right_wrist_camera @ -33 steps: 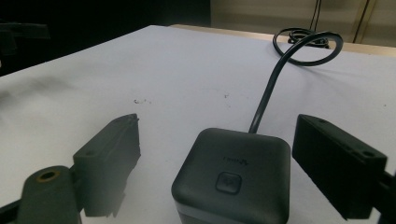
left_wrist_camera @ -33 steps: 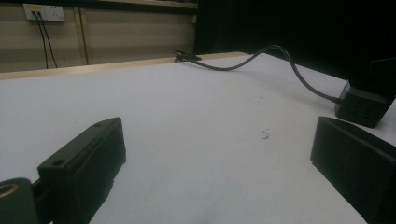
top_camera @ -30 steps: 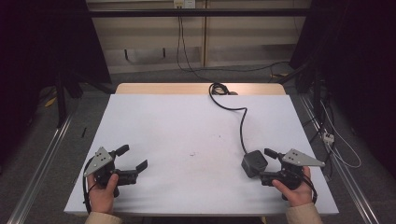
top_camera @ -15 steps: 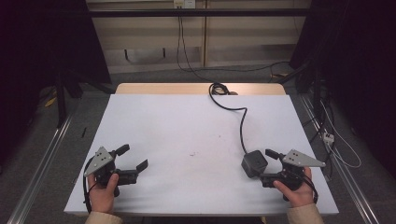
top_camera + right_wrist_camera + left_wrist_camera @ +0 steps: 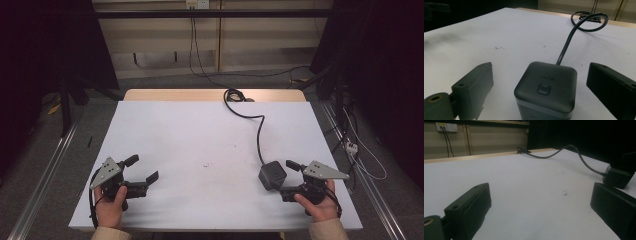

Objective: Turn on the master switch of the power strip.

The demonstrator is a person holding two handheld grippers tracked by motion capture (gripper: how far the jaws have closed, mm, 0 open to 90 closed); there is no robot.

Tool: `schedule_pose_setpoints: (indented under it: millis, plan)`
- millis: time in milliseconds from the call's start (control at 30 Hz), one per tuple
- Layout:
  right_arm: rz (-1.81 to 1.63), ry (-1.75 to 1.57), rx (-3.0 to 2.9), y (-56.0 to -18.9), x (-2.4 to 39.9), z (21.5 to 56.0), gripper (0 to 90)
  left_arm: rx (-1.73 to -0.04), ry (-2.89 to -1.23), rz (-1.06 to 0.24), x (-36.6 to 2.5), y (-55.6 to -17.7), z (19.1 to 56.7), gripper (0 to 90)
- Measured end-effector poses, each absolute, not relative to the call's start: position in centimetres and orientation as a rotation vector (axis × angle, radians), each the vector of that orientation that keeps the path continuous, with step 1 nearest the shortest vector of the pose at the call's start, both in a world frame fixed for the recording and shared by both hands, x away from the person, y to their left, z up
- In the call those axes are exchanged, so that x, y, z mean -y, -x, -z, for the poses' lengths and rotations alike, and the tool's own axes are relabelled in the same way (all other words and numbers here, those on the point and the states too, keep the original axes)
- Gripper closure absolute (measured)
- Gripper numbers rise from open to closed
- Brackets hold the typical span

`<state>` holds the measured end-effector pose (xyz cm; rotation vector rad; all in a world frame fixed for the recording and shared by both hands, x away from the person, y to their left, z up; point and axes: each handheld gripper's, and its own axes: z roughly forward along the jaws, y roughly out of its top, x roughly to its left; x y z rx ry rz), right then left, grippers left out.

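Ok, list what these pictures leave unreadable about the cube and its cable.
- Dark cube: its base is cut off by the bottom edge of the right gripper view.
- Mark above the cube's button: too small and faint to read.
- Cable: where its far end goes past the table edge is too small and dark in the high view.

Matt plastic cube (image 5: 546, 88), smooth table (image 5: 200, 135)

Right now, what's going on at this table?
A person sits at a white table with tongs in each hand. The right tongs are open around a small dark cube with a button on top, not yet gripping it; its black cable trails to the far edge. The left tongs are open over bare table.
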<state>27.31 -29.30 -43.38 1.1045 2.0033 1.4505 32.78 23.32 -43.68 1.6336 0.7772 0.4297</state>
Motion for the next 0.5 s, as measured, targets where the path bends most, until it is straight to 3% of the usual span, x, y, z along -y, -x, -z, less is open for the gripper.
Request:
schedule_pose_setpoints:
  millis: [500]
  plan:
    - [-1.426, -1.107, -2.027, -27.11, 30.01, 43.74, 5.7, -0.776, -1.632, -0.432, -23.34, -32.79, 43.65, 2.9]
